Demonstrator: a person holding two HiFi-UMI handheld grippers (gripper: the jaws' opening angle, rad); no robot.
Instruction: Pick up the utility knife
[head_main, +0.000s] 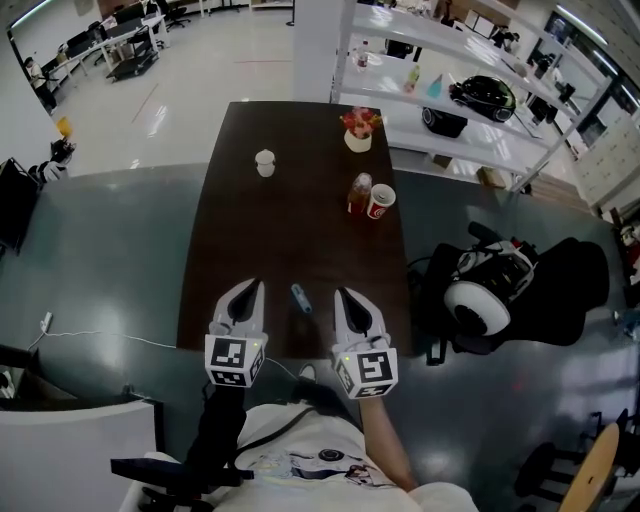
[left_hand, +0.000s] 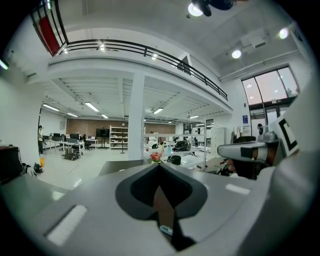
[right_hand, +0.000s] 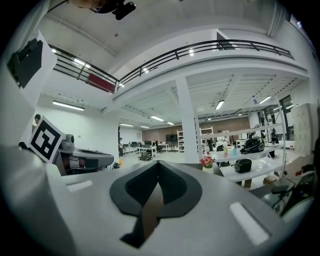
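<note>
the utility knife (head_main: 301, 298) is found by the table's (head_main: 260, 235) near edge, long axis laid roughly away from that edge. it is flanked there by the left gripper (head_main: 246, 300) and right gripper (head_main: 349, 303), jaws pressed together on nothing, the right perhaps nearer. at the table's far end, flowers (head_main: 361, 119) are held in a pot (head_main: 358, 141).
</note>
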